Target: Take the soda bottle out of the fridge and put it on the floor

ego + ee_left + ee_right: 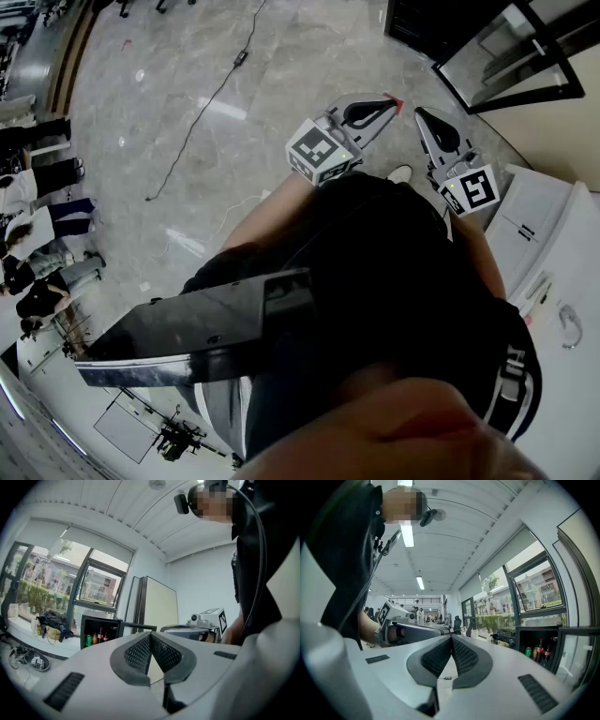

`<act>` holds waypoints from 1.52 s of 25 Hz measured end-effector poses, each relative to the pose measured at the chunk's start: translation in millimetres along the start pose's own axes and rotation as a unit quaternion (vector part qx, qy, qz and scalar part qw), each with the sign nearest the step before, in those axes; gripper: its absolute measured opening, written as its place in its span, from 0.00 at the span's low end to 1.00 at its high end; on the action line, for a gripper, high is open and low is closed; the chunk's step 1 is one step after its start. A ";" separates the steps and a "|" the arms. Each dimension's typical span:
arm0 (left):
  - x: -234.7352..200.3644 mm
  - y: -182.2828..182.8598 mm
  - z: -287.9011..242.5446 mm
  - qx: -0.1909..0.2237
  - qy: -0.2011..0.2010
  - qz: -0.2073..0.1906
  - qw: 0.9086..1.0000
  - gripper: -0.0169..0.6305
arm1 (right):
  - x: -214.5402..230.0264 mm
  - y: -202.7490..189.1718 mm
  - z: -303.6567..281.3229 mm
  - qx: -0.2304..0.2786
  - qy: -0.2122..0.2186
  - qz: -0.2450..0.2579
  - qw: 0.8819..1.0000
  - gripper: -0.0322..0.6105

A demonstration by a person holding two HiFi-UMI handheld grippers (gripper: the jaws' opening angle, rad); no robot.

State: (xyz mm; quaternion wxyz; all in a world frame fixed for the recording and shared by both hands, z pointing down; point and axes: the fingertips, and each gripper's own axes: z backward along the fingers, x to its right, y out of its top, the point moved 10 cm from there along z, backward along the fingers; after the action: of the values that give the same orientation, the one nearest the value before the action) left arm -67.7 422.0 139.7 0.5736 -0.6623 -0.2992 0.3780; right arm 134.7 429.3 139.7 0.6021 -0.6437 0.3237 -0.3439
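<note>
A small black fridge (pixel 101 620) stands open across the room, under the window. Inside it are dark soda bottles (pixel 100 635) with red labels and a green can (pixel 88 640). The right gripper view shows the same fridge (pixel 534 632) with its bottles (pixel 540 649) at the far right. My left gripper (pixel 150 637) is shut and empty, held up at waist height. My right gripper (pixel 451 639) is shut too, with nothing in it. In the head view both grippers (pixel 392 101) (pixel 420 114) point forward side by side, well short of the fridge (pixel 441 28).
The fridge door (pixel 511 52) hangs open. A white cabinet (pixel 553 244) stands at my right. A cable (pixel 202 103) runs across the marble floor. Shoes (pixel 33 660) lie near the window wall and bags (pixel 51 620) rest on the sill. People (pixel 37 187) stand far left.
</note>
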 end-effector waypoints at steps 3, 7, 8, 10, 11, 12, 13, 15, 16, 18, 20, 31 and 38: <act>0.6 -2.3 0.2 -0.004 0.002 0.000 1.000 0.02 | -0.1 -1.3 0.7 -0.001 0.004 0.002 1.000 0.07; 1.3 0.8 0.6 -0.008 0.002 0.001 1.000 0.02 | 1.0 3.4 2.0 -0.001 0.004 0.004 1.000 0.07; 1.4 1.6 0.4 -0.009 0.001 0.000 1.000 0.02 | 1.1 4.4 2.4 -0.001 0.003 0.005 1.000 0.07; 1.8 2.8 -0.4 -0.009 0.001 0.002 1.000 0.02 | 0.7 5.5 3.5 -0.001 0.001 0.008 1.000 0.07; 2.0 3.8 -1.0 -0.009 0.000 0.004 1.000 0.02 | 0.6 5.9 4.0 0.000 0.000 0.009 1.000 0.07; 2.1 4.9 -1.9 -0.009 0.000 0.005 1.000 0.02 | 0.9 6.5 4.7 0.001 -0.001 0.010 1.000 0.07; 2.2 6.0 -3.3 -0.009 -0.001 0.004 1.000 0.02 | 1.6 7.1 5.9 0.004 -0.002 0.011 1.000 0.07; 2.7 7.5 -7.5 -0.007 -0.003 -0.001 1.000 0.02 | 4.1 8.0 9.5 0.010 -0.004 0.018 1.000 0.07; 3.4 8.1 -9.9 -0.006 -0.003 -0.002 1.000 0.02 | 5.6 8.0 11.5 0.011 -0.006 0.021 1.000 0.07; 5.1 8.3 -14.5 -0.006 -0.003 -0.004 1.000 0.02 | 9.1 7.8 14.9 0.015 -0.009 0.017 1.000 0.07; 7.5 7.4 -19.8 -0.006 -0.004 -0.011 1.000 0.02 | 14.2 5.9 19.3 0.015 -0.011 0.010 1.000 0.07; 31.2 8.2 -59.6 -0.010 0.016 -0.016 1.000 0.02 | 54.4 1.6 54.0 0.029 -0.012 -0.001 1.000 0.07; 32.6 3.1 -80.0 -0.021 0.035 -0.022 0.999 0.02 | 78.6 -9.0 61.1 0.025 0.001 -0.002 1.000 0.07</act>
State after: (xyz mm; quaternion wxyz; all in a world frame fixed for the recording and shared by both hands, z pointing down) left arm 17.1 405.9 136.1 0.5779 -0.6801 -0.3017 0.3354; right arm 229.1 398.3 150.5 0.6171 -0.6288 0.3138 -0.3541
